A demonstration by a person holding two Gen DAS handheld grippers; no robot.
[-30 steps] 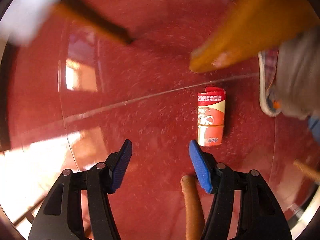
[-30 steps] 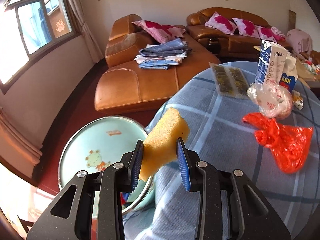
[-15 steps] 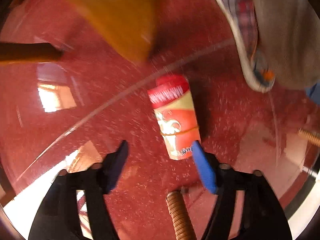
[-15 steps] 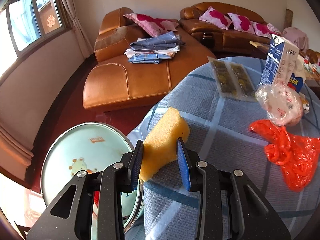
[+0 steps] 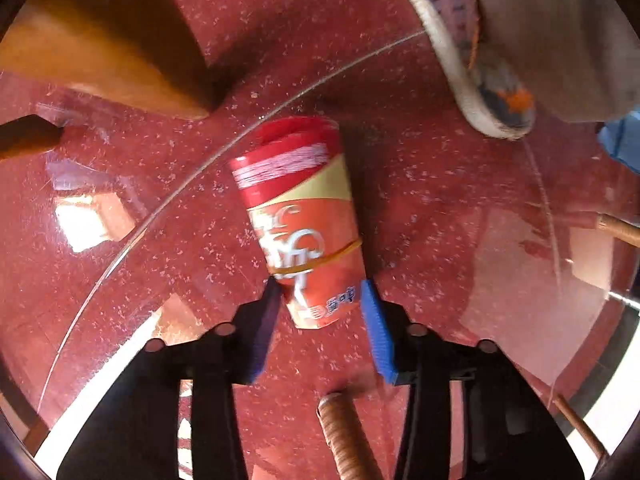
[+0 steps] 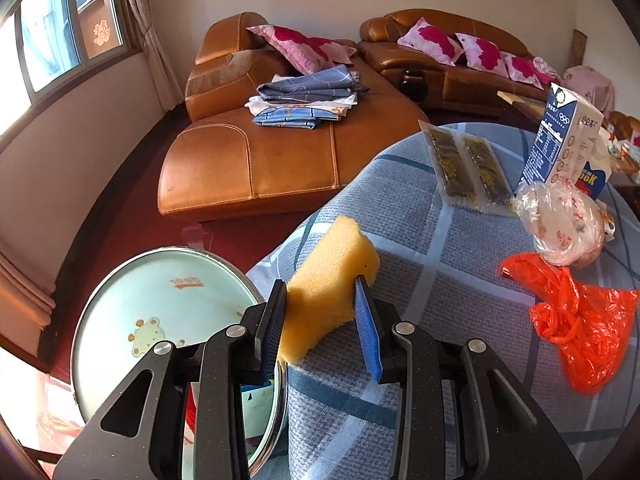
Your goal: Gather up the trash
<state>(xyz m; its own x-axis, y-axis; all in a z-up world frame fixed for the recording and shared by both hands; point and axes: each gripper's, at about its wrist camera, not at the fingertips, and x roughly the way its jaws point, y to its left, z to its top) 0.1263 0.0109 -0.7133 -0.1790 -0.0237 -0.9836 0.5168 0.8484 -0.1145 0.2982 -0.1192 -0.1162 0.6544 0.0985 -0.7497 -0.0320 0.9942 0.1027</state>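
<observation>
While the left gripper (image 5: 320,300) closes, pads touching the red packet's (image 5: 302,220) lower end (frame centre, on floor), the right gripper (image 6: 320,312) pinches the yellow sponge (image 6: 328,284).

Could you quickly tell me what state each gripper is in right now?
Left gripper: jaws closing around the end of the red paper cup lying on the floor.
Right gripper: closed on the yellow sponge.
</observation>
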